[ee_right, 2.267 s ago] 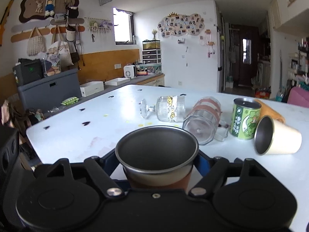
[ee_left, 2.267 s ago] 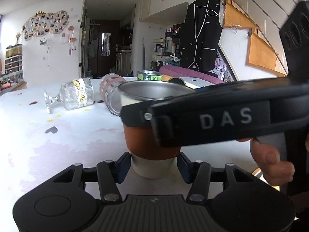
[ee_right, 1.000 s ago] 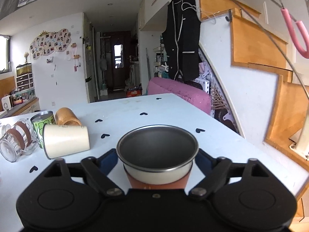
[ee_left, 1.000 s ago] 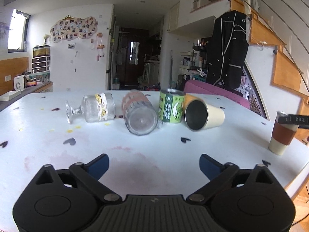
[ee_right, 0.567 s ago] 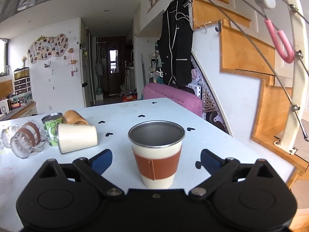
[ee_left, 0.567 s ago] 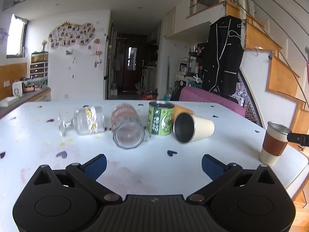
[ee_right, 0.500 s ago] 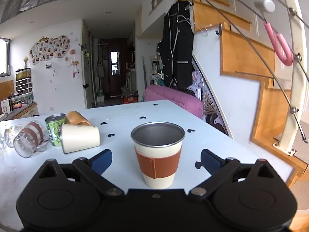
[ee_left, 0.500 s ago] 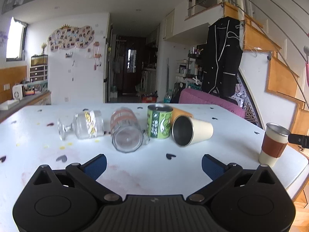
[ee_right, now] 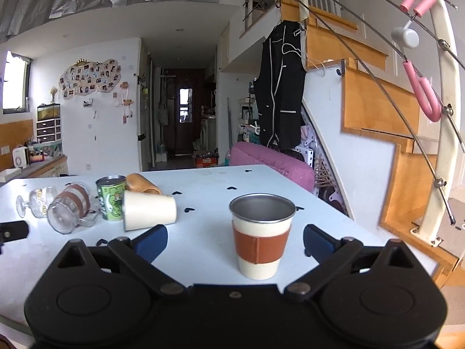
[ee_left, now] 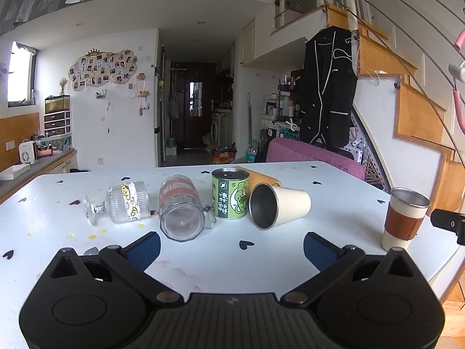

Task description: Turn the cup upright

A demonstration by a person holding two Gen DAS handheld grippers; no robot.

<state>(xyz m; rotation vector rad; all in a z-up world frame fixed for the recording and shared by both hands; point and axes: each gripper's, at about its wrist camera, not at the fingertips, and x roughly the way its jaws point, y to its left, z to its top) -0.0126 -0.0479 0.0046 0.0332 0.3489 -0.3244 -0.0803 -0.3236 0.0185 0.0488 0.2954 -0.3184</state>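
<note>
the sleeved cup [ee_right: 261, 237] stands upright on the desk [ee_right: 209, 192], just ahead of the right gripper [ee_right: 234, 240], between its wide-open jaws and touching neither. it looks light, stiff metal, empty as far as i can see; the brown sleeve [ee_right: 261, 245] seems the surest hold. the left gripper [ee_left: 231, 247] gapes open, empty, off to its side.

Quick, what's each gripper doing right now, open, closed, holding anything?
Left gripper: open, holding nothing.
Right gripper: open, holding nothing; the sleeved cup stands upright, free between its fingers.
</note>
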